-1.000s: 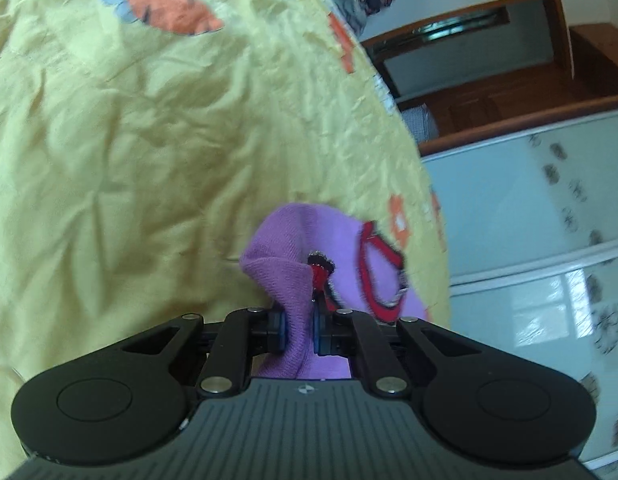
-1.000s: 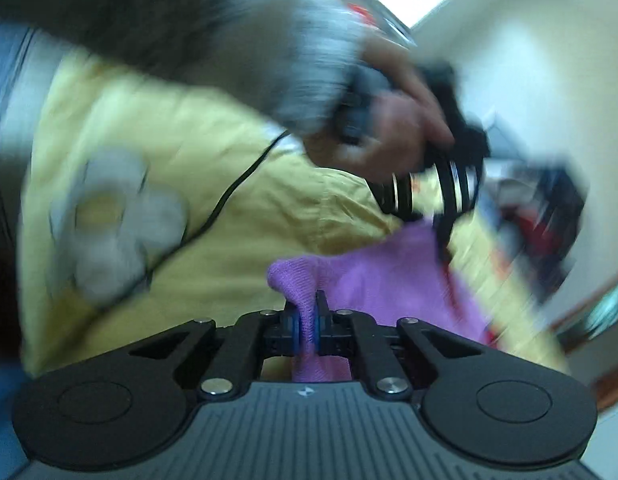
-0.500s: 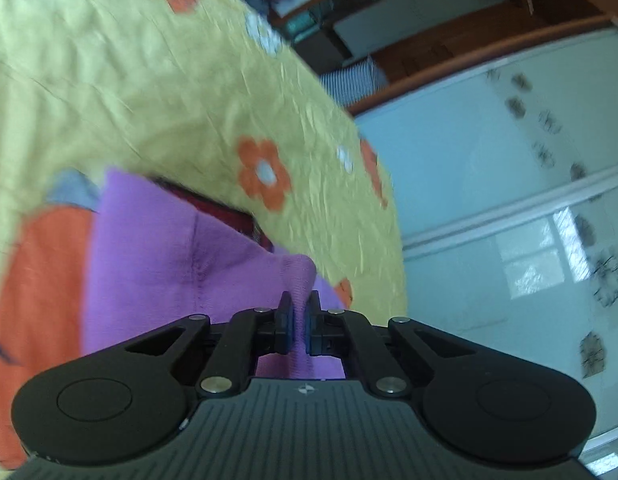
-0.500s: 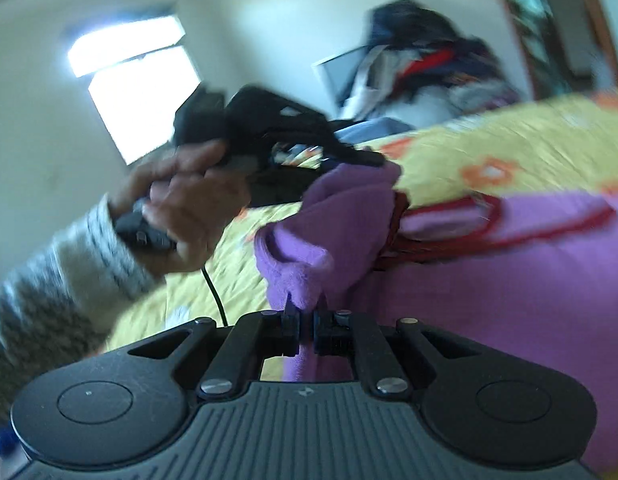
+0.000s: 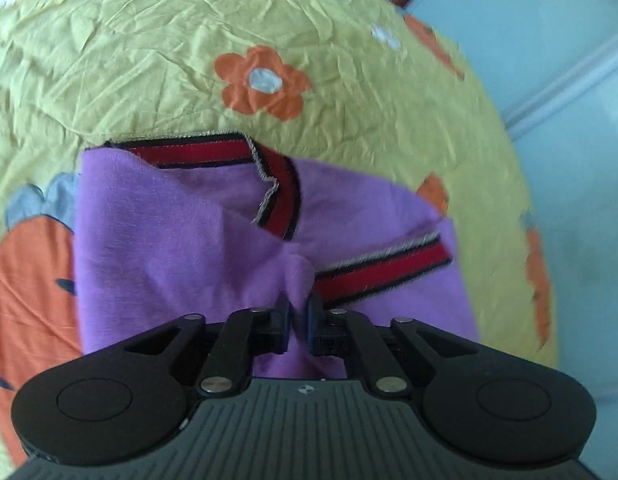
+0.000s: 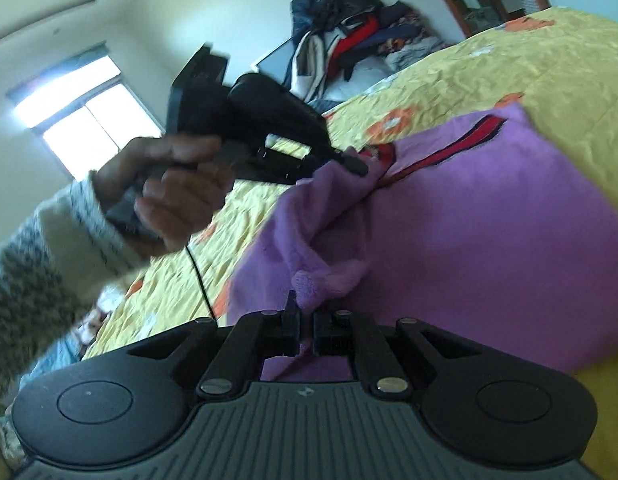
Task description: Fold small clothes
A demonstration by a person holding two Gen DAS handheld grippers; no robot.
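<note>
A small purple garment (image 5: 169,248) with red-and-black trim (image 5: 381,270) lies on a yellow flowered bedsheet (image 5: 189,40). My left gripper (image 5: 297,316) is shut on a pinch of its purple cloth, low over the bed. My right gripper (image 6: 305,320) is shut on another bunched edge of the same garment (image 6: 489,248). In the right wrist view the left gripper (image 6: 355,166) and the hand holding it (image 6: 173,192) are up and to the left, with its tips on the raised cloth.
A pile of dark clothes (image 6: 349,36) lies at the far end of the bed. A window (image 6: 85,116) is in the back wall. A pale glass wardrobe door (image 5: 549,60) stands past the bed's right edge. A black cable (image 6: 199,276) hangs under the hand.
Both grippers have swung down with the garment, which has gone from hanging bunched to lying spread and partly folded over on the sheet. Both stay shut on it.
</note>
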